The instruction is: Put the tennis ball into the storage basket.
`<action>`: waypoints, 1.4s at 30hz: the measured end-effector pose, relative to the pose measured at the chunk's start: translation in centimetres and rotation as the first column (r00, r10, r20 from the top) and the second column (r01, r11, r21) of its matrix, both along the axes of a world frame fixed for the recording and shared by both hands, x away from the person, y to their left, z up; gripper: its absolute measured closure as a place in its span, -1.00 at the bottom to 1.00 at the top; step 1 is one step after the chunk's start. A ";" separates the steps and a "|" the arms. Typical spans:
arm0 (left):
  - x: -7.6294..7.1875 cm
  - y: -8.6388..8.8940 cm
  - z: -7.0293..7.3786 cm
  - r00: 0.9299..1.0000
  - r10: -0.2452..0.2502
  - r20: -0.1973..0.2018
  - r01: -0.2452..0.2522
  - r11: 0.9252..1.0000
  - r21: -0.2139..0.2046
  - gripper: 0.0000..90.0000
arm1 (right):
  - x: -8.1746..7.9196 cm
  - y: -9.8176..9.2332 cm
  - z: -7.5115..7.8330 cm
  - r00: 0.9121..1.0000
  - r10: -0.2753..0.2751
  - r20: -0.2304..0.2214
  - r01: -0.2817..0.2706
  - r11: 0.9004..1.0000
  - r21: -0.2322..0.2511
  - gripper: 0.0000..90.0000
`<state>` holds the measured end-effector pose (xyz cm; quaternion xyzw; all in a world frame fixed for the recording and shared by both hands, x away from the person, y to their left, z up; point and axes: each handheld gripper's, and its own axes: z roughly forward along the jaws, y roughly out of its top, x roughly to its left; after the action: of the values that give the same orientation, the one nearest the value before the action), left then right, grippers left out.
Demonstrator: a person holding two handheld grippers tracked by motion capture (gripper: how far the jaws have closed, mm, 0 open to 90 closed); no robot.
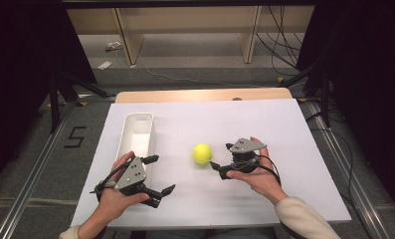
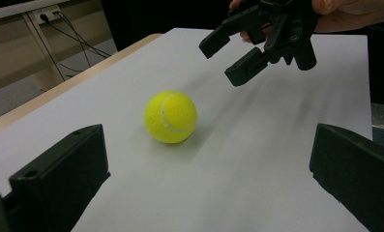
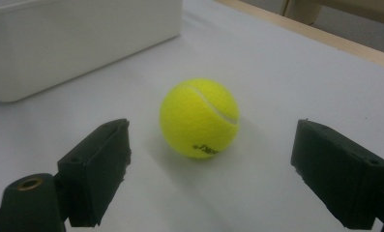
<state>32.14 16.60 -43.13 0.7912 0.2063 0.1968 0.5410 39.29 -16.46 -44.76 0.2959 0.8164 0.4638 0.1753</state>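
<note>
**Right gripper lines up on the tennis ball**

The tennis ball sits loose near the middle of the counter, beside the white bin along the left edge. The right gripper faces it with fingers released, spread to straddle the ball, not touching. The left gripper waits near the front edge, fingers released, grasping nothing, likely leaving room.

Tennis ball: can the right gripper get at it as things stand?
Probably yes. The right gripper has its jaws open and aimed at the tennis ball, with bare table between them and nothing in the way.
</note>
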 end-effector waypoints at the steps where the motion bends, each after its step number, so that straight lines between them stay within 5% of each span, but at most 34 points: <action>1: 0.0 0.0 0.0 1.000 0.000 0.000 0.000 1.000 0.000 -1.00 | 0.0 0.1 0.0 1.000 -0.001 0.000 0.001 1.000 0.001 -0.68; 42: -0.1 0.0 0.1 1.000 0.002 0.002 -0.002 1.000 -0.006 -1.00 | 1.5 2.6 -0.9 1.000 0.010 -0.027 -0.010 0.999 -0.033 -0.70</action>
<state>32.09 16.62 -43.06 0.7893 0.2072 0.1973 0.5434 40.81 -13.87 -45.67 0.2952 0.8277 0.4471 0.1668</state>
